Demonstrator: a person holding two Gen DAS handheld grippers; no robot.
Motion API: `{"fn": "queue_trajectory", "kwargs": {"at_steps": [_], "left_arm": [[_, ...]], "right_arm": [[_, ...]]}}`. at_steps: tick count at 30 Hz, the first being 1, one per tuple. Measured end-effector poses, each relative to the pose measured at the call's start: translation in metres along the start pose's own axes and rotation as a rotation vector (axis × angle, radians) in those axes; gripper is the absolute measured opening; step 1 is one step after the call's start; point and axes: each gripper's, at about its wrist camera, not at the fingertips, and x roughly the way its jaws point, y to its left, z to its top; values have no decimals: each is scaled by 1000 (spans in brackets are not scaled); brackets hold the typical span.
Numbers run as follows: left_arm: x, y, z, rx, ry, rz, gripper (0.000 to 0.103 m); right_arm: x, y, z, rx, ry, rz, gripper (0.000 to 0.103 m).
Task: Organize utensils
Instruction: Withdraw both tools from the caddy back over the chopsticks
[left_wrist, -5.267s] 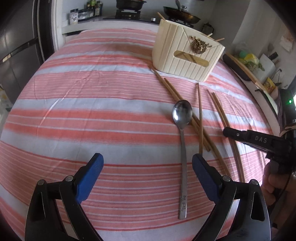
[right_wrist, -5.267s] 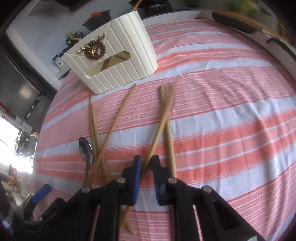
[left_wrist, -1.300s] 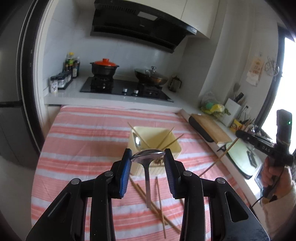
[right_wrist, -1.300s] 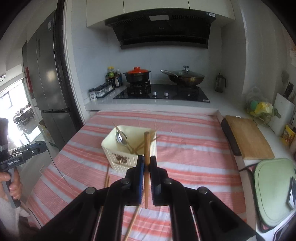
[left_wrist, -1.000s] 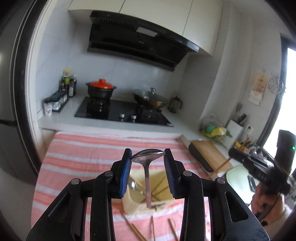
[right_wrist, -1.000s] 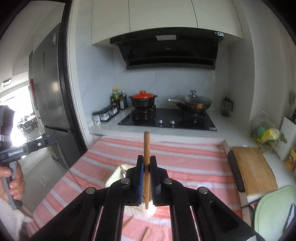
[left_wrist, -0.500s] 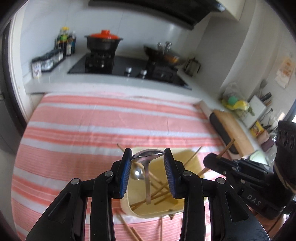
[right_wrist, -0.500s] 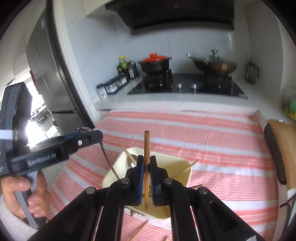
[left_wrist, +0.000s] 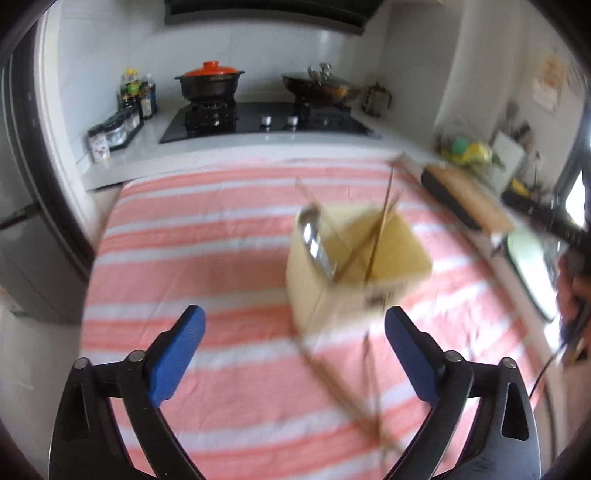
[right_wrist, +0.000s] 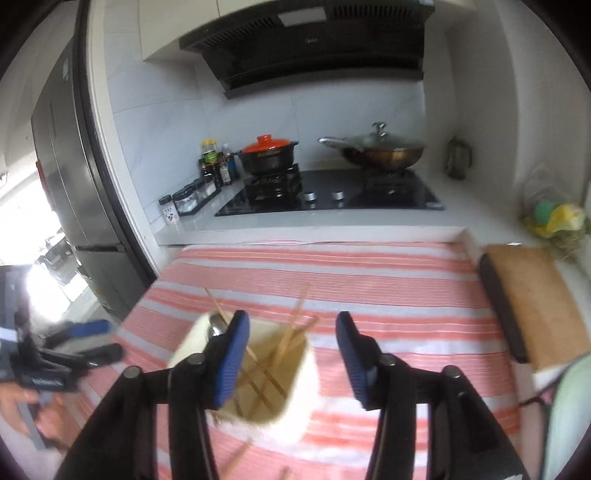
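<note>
Several chopsticks (right_wrist: 291, 341), spoon (left_wrist: 314, 240) inside holder (left_wrist: 402, 243)

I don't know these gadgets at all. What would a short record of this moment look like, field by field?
Setting: kitchen table with a striped cloth
Left gripper: jaws wide open, holding nothing
Right gripper: jaws wide open, holding nothing
Holder: cream box on the cloth, with a spoon and several chopsticks standing in it
Still loose: chopsticks on the cloth in front of the holder
Sharpness: left view blurred
</note>
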Motion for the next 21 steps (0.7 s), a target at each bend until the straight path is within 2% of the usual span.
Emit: {"fn": "queue_trajectory", "kwargs": {"at_steps": [4, 7, 9, 12, 17, 21], "left_arm": [[-13, 3, -95, -9, 69, 39, 99], [-8, -1, -149, -67, 68, 48, 99], [1, -4, -169, -109, 63, 38, 99], [22, -4, -186, -155, 53, 65, 99], [60, -2, -192, -182, 110, 115, 98], [63, -9, -198, -167, 91, 149, 99]], "right_arm": [[-44, -11, -76, -83, 60, -119, 55], [-60, -11, -151, -81, 115, -146, 55], [-60, -9, -201, -35, 161, -137, 55], [-48, -11, -253, 34, 219, -156, 55], [-29, -11, -287, 95, 264, -176, 55], [-31, -7, -288, 139, 242, -161, 55]]}}
